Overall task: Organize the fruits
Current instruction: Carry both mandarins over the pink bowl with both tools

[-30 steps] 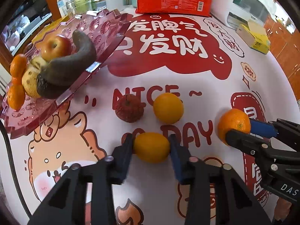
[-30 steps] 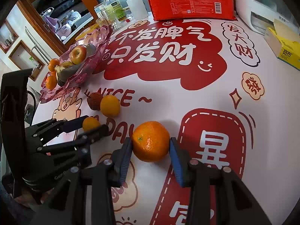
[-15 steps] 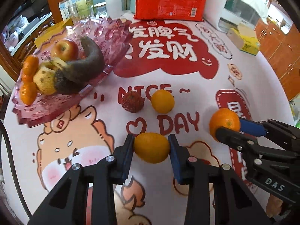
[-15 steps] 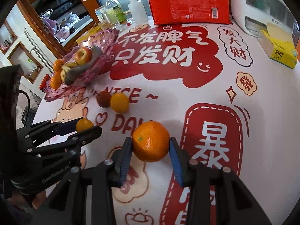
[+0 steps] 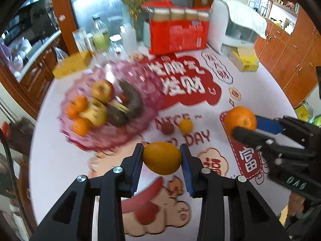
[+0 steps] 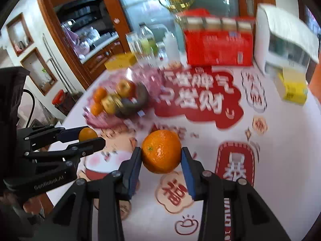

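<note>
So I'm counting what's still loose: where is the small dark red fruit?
Left wrist view: the dark red fruit lies on the tablecloth, beside a small orange, right of the pink tray.

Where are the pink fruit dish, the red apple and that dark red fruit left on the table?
pink fruit dish (image 5: 100, 142), left wrist view, near rim.
red apple (image 5: 102, 88), left wrist view, its middle.
dark red fruit (image 5: 167, 129), left wrist view, its middle.

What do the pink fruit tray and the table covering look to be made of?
Fruit tray: likely clear pink plastic or pressed glass; see-through, glossy, with a moulded pattern, though blur leaves it open. Table covering: seemingly smooth printed vinyl or oilcloth; flat, faintly shiny, with cartoon figures and red lettering.
</note>
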`<state>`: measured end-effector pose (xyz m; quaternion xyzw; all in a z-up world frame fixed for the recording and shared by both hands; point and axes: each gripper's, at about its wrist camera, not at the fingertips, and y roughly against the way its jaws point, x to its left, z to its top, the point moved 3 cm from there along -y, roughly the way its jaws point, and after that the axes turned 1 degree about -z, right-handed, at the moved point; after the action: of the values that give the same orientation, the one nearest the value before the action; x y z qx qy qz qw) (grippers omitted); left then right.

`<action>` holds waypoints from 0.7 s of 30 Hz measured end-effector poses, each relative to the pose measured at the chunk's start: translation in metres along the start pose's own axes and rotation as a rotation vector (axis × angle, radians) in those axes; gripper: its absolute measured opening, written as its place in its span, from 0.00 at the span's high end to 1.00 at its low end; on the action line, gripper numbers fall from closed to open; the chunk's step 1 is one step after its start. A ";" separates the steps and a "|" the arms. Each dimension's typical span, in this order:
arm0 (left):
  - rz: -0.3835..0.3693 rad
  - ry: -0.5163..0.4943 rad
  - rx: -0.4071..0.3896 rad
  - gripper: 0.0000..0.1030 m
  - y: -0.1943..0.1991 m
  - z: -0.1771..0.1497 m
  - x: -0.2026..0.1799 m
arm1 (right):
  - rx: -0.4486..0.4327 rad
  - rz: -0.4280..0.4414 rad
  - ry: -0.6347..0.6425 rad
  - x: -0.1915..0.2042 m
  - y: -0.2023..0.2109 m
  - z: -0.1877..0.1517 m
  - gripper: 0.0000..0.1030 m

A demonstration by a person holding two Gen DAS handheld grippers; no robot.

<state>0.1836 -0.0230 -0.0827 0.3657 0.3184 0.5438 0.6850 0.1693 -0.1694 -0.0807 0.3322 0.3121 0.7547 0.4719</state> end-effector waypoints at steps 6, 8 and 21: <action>0.060 -0.042 -0.064 0.66 0.052 0.034 0.045 | -0.101 0.010 0.044 0.035 0.037 0.050 0.62; 0.087 -0.059 -0.091 0.66 0.068 0.047 0.059 | -0.133 0.000 0.071 0.048 0.047 0.071 0.62; 0.124 0.005 -0.157 0.66 0.051 0.116 0.160 | -0.188 -0.069 0.073 0.101 -0.007 0.163 0.62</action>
<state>0.2873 0.1226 0.0161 0.3287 0.2530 0.6093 0.6758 0.2687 -0.0482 0.0297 0.2476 0.2681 0.7757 0.5148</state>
